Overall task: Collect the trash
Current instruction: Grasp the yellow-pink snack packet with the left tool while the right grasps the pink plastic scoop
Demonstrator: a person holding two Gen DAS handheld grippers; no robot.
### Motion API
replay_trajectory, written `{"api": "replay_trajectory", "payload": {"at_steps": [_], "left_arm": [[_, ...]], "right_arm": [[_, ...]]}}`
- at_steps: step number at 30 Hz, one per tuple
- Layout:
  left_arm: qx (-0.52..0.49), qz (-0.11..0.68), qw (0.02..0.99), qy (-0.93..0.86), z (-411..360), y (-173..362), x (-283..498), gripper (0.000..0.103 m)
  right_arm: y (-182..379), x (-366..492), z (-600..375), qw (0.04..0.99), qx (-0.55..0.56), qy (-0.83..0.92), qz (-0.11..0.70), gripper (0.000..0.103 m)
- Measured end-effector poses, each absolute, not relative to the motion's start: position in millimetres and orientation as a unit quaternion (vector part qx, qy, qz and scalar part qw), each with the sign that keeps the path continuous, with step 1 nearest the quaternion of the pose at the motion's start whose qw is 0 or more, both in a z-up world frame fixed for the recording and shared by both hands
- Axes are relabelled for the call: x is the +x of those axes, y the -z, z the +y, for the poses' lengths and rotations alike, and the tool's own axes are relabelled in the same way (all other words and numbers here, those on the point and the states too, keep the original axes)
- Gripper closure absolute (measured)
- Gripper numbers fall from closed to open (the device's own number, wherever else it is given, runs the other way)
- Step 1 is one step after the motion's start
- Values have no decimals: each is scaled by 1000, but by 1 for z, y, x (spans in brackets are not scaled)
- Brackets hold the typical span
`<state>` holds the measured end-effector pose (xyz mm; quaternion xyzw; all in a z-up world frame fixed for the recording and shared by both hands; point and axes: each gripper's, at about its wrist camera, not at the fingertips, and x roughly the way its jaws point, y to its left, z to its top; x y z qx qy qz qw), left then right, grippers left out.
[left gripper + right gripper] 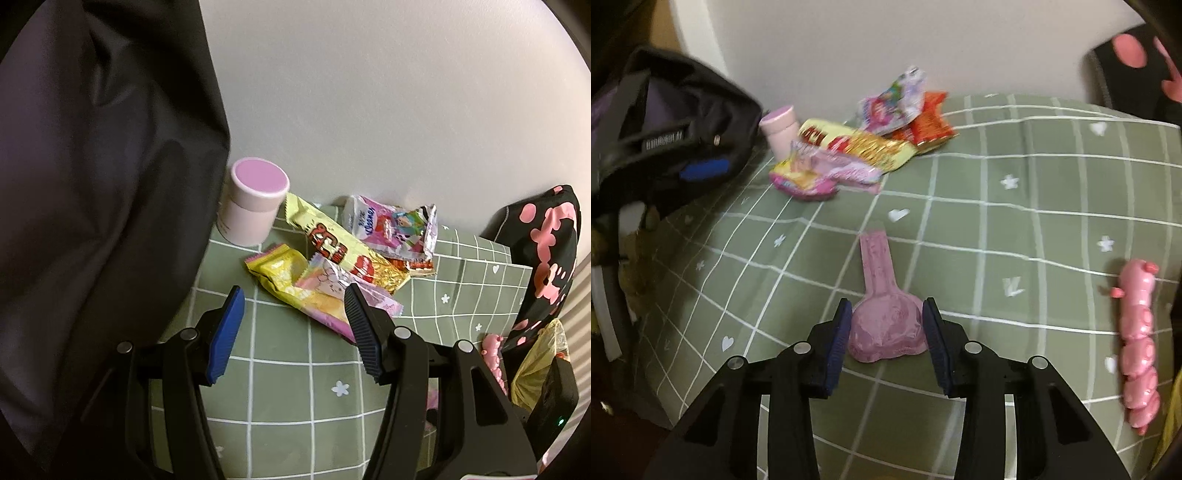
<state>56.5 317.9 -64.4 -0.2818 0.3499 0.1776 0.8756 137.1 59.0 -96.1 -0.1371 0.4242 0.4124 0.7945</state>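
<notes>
Right gripper: pinching the pink wrapper at lower centre.
Left gripper: hovering spread, empty, below the snack wrappers.

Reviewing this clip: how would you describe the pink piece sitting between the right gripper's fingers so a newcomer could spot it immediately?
Start at the green grid-patterned tablecloth. Nearer the camera than the pile of snack wrappers, between the pads of the right gripper, lies a mauve-pink moulded piece. Unlike the glossy printed wrappers, it is matte and single-coloured, with a rounded body and a long flat tab.
</notes>
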Motion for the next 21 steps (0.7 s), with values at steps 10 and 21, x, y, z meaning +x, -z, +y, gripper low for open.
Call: {"api": "replay_trajectory", "payload": {"at_steps": [10,21], "left_arm": [[-307,406,843,-175,314,91,93,51],[-289,409,855,-131,291,82,94,97]], "right_arm": [[67,160,4,835,-104,-355,407,66],[46,173,-21,861,-73,-320,388,66]]}}
